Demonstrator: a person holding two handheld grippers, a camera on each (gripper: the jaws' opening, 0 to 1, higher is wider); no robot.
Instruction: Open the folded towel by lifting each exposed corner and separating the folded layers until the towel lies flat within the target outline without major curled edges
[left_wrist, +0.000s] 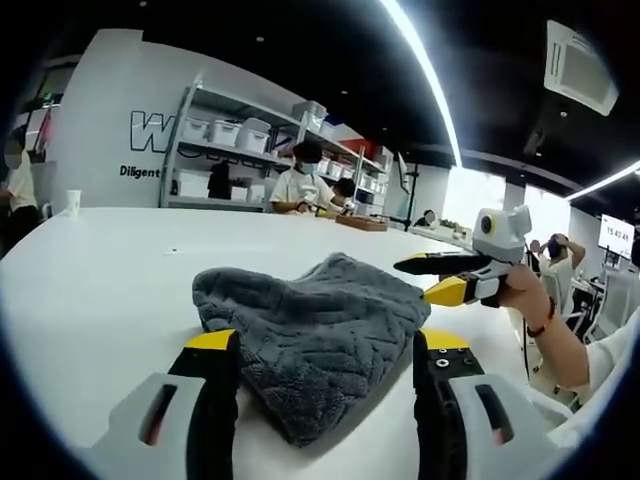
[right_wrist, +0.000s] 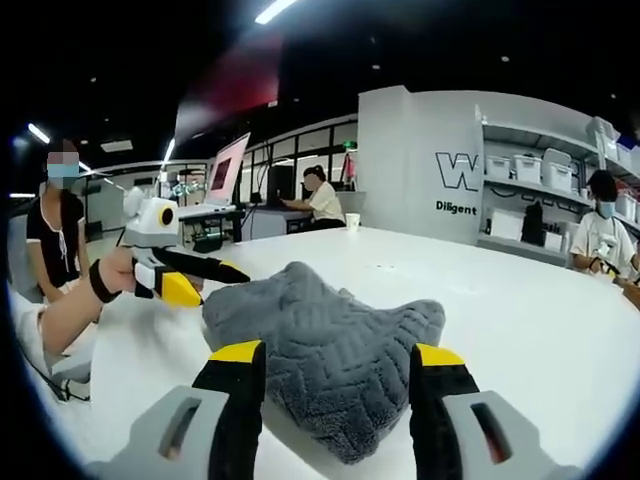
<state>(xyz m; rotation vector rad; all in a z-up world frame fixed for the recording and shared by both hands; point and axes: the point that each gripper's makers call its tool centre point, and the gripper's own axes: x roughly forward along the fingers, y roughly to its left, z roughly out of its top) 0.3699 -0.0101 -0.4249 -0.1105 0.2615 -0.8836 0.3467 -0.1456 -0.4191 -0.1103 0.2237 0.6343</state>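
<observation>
step: pre-grasp, nothing lifted yet. grey towel (left_wrist: 315, 335) sits bunched and folded on the white tabletop (left_wrist: 100, 270), no target outline visible. left claw (left_wrist: 325, 395) spread wide, straddling the towel's near edge, empty. right claw (right_wrist: 335, 400) same, wide open over the opposite edge, holding nothing. next: pick an exposed corner, close on the top layer only, peel outward. left gripper view shows shelving with bins (left_wrist: 230, 135); right gripper view adds a monitor (right_wrist: 226, 167) and a paper cup (right_wrist: 352, 221).

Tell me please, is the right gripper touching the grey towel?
Cannot tell: left gripper view shows the right gripper beside the towel edge, no plain gap.
</observation>
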